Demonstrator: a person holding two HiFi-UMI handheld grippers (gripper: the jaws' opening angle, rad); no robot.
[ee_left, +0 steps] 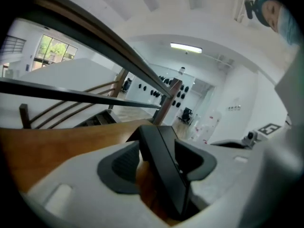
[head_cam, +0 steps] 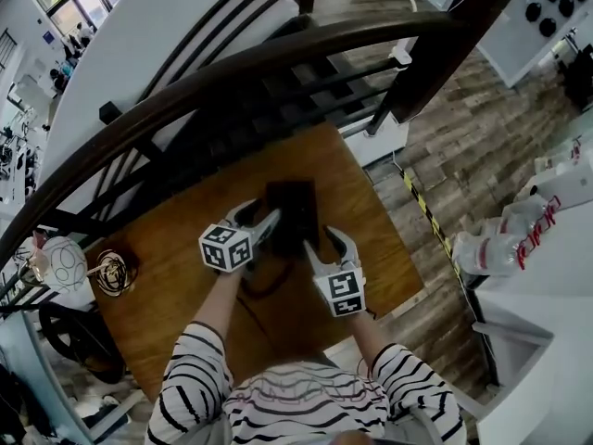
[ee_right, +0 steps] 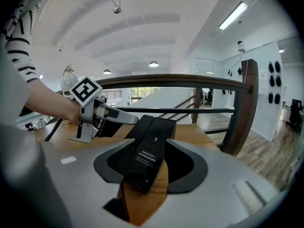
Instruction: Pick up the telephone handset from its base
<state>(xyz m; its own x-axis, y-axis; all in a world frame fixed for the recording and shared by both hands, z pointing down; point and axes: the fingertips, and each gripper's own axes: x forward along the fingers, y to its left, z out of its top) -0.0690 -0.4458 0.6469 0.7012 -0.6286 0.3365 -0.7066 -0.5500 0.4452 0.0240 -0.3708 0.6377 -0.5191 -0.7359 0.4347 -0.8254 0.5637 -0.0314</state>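
A black telephone [head_cam: 292,213] lies on the brown wooden table [head_cam: 176,276], its handset resting flat on the base. My left gripper [head_cam: 264,217] reaches in from the phone's left side and my right gripper [head_cam: 326,242] from its near right corner. In the left gripper view the phone [ee_left: 164,167] shows edge-on between the wide jaws of the left gripper [ee_left: 159,161], with a gap to both pads. In the right gripper view the phone [ee_right: 147,153], with small white print, lies between the spread jaws of the right gripper [ee_right: 149,169]; the left gripper [ee_right: 118,117] meets the phone's far left corner.
A dark curved stair railing [head_cam: 278,58] runs close behind the table. A coil of cable [head_cam: 113,272] and a white ball-like thing [head_cam: 63,262] sit at the table's left end. A black cord [head_cam: 264,284] lies near me. Bottles [head_cam: 519,239] stand at the right, past striped floor tape [head_cam: 426,213].
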